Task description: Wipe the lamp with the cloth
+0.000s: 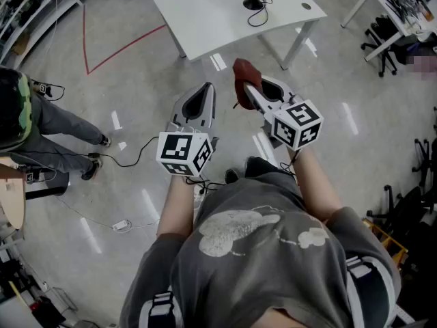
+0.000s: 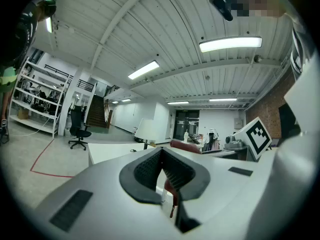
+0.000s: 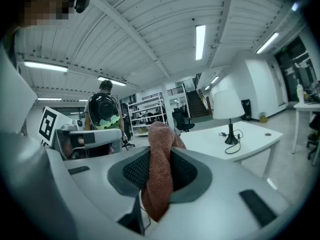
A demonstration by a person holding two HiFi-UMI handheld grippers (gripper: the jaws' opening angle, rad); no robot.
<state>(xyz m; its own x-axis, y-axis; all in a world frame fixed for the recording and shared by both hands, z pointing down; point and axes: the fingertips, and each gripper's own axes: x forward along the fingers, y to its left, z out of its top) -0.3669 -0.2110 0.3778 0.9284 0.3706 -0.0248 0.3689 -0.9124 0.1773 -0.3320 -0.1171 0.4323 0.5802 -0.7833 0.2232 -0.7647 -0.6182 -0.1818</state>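
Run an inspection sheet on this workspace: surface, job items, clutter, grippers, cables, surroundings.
Surface: white table, ahead of the person, beyond both grippers.
Job's things: lamp upright on the table; red-brown cloth in the right gripper.
Clutter: nothing seen on the table besides the lamp.
Grippers: left gripper shut, empty; right gripper shut on the cloth.
Cables: lamp cord looped on the table; black cable on the floor.
Surroundings: bystander at left; office chair; red floor tape.
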